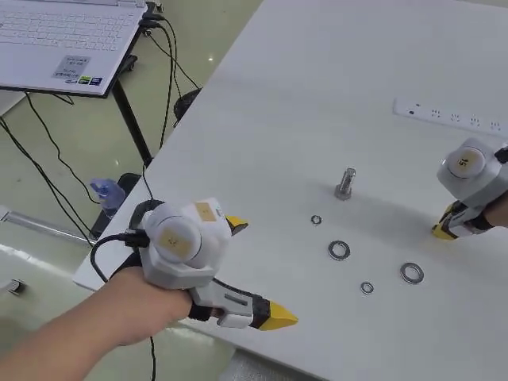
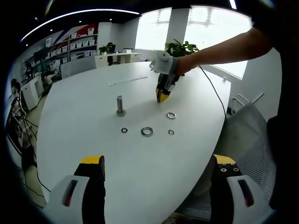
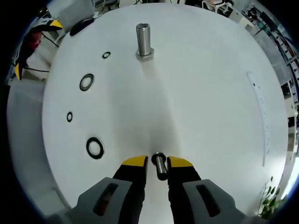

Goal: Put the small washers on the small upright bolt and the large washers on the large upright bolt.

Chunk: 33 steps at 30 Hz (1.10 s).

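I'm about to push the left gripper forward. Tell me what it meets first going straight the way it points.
Probably the nearer large washer, lying flat straight ahead; farther on, the right gripper. Height above the table is unclear, so the left gripper might pass over it.

On my feed the table point(image 1: 317, 95) looks smooth, matt white, the large bolt point(image 1: 345, 184) at centre is bright threaded metal, the washers point(image 1: 340, 251) below it gleam as polished metal, and the left gripper point(image 1: 260, 271) at lower left is satin pale plastic with matt yellow tips.
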Available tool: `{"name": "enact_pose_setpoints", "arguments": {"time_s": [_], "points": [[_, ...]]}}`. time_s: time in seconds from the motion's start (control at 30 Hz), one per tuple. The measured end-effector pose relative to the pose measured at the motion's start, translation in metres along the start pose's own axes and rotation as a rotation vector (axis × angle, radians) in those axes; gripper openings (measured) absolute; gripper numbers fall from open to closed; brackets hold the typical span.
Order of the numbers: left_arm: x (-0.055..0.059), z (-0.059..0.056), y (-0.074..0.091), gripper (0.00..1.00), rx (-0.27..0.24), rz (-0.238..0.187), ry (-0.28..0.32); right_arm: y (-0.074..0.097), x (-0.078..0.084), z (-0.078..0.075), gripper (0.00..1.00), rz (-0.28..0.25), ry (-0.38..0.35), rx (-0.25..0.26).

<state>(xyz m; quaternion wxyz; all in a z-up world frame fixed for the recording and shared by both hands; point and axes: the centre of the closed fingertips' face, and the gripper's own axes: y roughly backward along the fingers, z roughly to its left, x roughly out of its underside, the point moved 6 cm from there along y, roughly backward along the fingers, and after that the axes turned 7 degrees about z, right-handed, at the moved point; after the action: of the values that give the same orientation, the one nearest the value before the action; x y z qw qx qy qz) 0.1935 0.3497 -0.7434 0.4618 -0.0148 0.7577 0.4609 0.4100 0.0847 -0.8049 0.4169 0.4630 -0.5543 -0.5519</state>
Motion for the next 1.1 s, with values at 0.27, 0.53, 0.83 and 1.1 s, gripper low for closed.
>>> {"name": "enact_pose_setpoints", "arguments": {"time_s": [0.27, 0.53, 0.83, 1.1], "points": [[-0.006, 0.0, 0.003, 0.95, -0.003, -0.009, -0.021, 0.003, -0.003, 0.002, 0.23, -0.005, 0.009, 0.008], [-0.007, -0.001, 0.004, 0.98, -0.004, -0.003, -0.036, 0.015, 0.0, 0.0, 0.25, -0.014, 0.005, 0.021], [-0.002, -0.006, 0.004, 0.99, 0.012, 0.019, -0.045, 0.035, -0.015, 0.003, 0.28, -0.068, 0.022, 0.063], [-0.004, -0.006, 0.01, 0.99, 0.014, 0.012, -0.068, 0.049, -0.037, 0.014, 0.28, -0.099, 0.068, 0.072]]}}
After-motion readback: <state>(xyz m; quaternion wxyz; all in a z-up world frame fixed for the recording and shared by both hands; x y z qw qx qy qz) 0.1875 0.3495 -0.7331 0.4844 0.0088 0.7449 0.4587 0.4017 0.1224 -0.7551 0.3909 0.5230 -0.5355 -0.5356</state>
